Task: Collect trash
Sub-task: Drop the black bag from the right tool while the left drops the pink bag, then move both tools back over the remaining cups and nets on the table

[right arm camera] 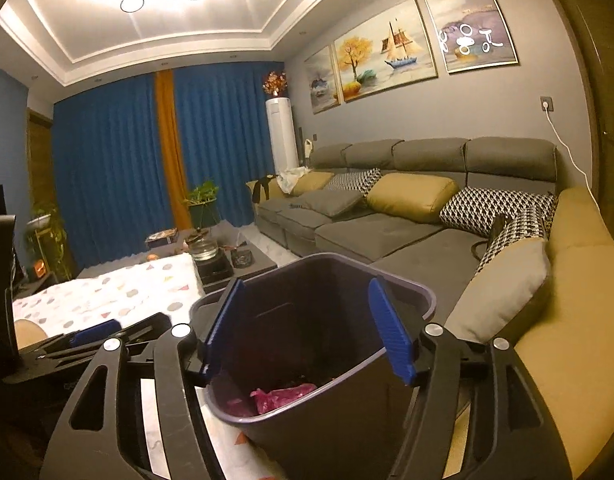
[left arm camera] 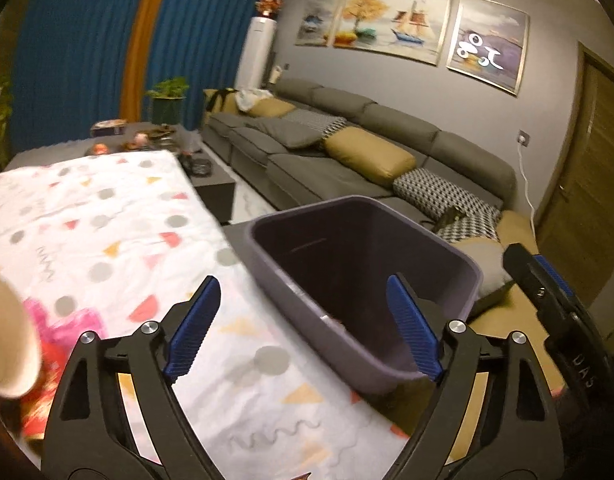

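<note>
A dark purple-grey trash bin (left arm camera: 349, 346) stands at the right edge of the patterned tablecloth (left arm camera: 107, 220). My left gripper (left arm camera: 303, 284) is open just before the bin's near wall, its jaws empty. A finger of my right gripper (left arm camera: 547, 276) shows beyond the bin's right side. In the right wrist view my right gripper (right arm camera: 307, 284) is open over the bin's (right arm camera: 423, 296) mouth with nothing held. Crumpled pink trash (right arm camera: 283, 396) lies at the bottom. A blurred beige round object (left arm camera: 7, 332) and something pink and red (left arm camera: 47, 320) sit at the far left on the cloth.
A grey sofa (left arm camera: 347, 160) with yellow and checked cushions runs along the wall right of the bin. A dark low table (right arm camera: 227, 264) with a glass kettle (right arm camera: 205, 249) and small items stands past the cloth. Blue curtains and potted plants are at the back.
</note>
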Action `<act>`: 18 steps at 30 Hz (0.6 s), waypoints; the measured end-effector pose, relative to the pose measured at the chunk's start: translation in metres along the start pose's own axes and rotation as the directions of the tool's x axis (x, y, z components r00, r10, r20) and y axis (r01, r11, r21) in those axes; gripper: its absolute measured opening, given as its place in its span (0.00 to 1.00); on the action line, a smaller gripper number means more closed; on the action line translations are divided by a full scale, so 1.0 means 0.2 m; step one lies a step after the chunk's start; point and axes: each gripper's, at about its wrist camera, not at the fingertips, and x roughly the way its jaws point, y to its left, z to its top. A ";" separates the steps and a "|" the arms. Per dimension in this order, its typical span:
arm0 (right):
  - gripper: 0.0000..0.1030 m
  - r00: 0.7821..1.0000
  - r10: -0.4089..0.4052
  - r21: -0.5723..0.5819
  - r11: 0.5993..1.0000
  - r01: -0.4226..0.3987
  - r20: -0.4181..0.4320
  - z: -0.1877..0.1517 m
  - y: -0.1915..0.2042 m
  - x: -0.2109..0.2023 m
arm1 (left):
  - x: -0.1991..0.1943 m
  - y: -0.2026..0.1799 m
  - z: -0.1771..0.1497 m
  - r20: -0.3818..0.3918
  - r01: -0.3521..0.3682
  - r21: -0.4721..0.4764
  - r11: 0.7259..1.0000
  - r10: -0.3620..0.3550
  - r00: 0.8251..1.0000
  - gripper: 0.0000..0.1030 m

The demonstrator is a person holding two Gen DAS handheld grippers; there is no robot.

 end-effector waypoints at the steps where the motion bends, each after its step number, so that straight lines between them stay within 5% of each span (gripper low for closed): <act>1: 0.66 1.000 0.004 -0.003 1.000 -0.004 0.002 0.00 0.01 -0.01 | -0.03 0.01 0.00 0.006 -0.017 -0.003 1.000 0.017 1.000 0.83; 9: 0.83 1.000 0.031 -0.020 0.999 -0.031 -0.001 -0.03 0.10 -0.14 | -0.35 0.15 -0.06 0.067 -0.158 -0.049 0.986 0.161 0.985 0.89; 18: 0.85 0.998 0.053 -0.044 0.998 -0.054 -0.041 -0.08 0.24 -0.24 | -0.75 0.38 -0.18 0.132 -0.326 -0.107 0.939 0.338 0.932 0.91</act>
